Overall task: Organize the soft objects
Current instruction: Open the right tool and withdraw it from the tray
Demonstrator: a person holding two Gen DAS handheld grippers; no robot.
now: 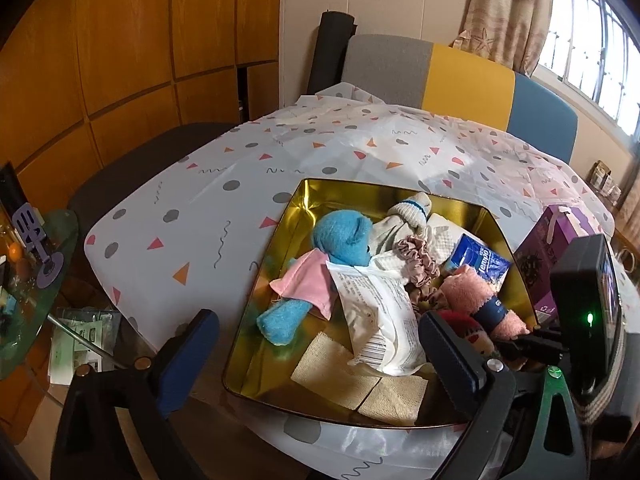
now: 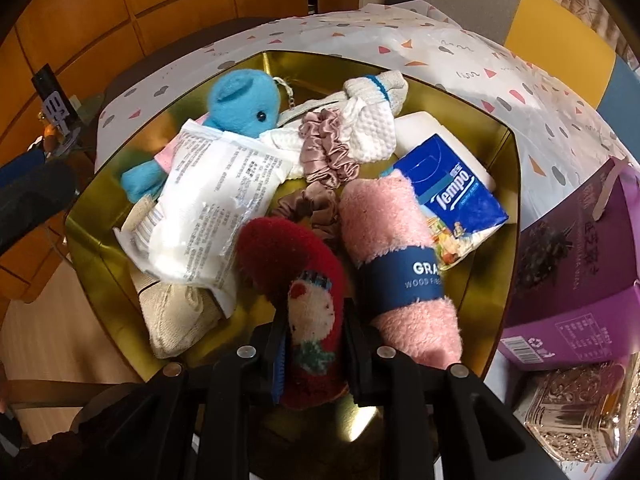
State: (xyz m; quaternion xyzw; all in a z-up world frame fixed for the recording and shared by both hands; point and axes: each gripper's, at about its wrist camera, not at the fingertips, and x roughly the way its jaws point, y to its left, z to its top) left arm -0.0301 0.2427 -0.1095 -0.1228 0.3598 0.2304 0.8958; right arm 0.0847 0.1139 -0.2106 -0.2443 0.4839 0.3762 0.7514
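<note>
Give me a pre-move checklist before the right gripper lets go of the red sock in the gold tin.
1. Right gripper clamped on the red sock: ok, pads press both sides.
2. Sock above the gold tin, not the tablecloth: ok.
3. Landing spot free: not ok, the pink rolled towel and the white packet crowd it.
4. Left gripper out of the way: ok, jaws wide open with nothing between the pads, at the tin's near edge.
5. Sock touching the tin floor: cannot tell, its lower end is hidden.
6. Purple box clear of the tin: ok, it stands outside the rim.
</note>
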